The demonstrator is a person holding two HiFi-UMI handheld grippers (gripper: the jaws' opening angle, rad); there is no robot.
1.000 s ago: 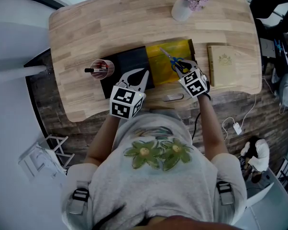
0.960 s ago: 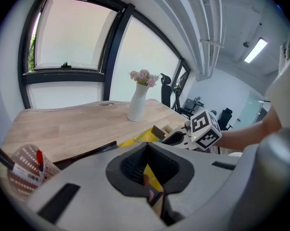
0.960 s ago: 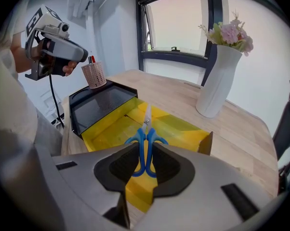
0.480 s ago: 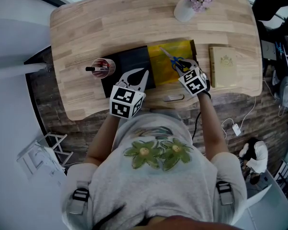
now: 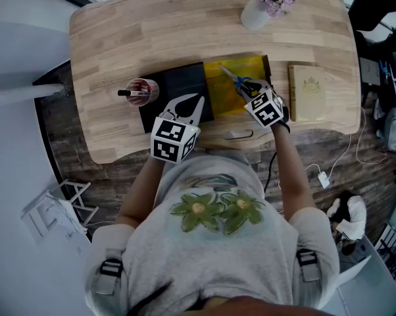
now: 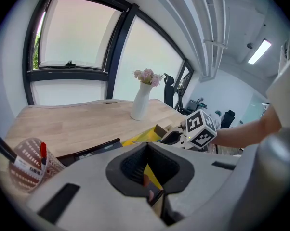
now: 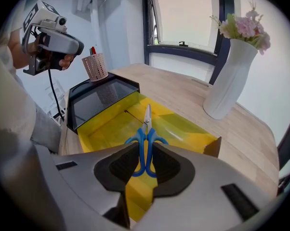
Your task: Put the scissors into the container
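Observation:
Blue-handled scissors (image 7: pixel 145 146) sit between the jaws of my right gripper (image 7: pixel 142 163), which is shut on their handles. The steel blades (image 7: pixel 147 115) point forward over the floor of the yellow container (image 7: pixel 106 129). From the head view the scissors (image 5: pixel 240 83) stick out up-left from the right gripper (image 5: pixel 256 96) above the yellow container (image 5: pixel 223 96). My left gripper (image 5: pixel 193 103) hovers over the black tray (image 5: pixel 172 84), shut with nothing in it; its own view shows the left gripper (image 6: pixel 152 189) with jaws together.
A mesh pen cup (image 5: pixel 141 92) stands left of the black tray. A white vase with pink flowers (image 5: pixel 258 5) is at the desk's far side. A tan book (image 5: pixel 310 92) lies right of the container. The desk's front edge (image 5: pixel 204 147) runs just behind both grippers.
Hardly anything differs: the right gripper with the scissors has crept slightly further over the yellow container. The left gripper has stayed put.

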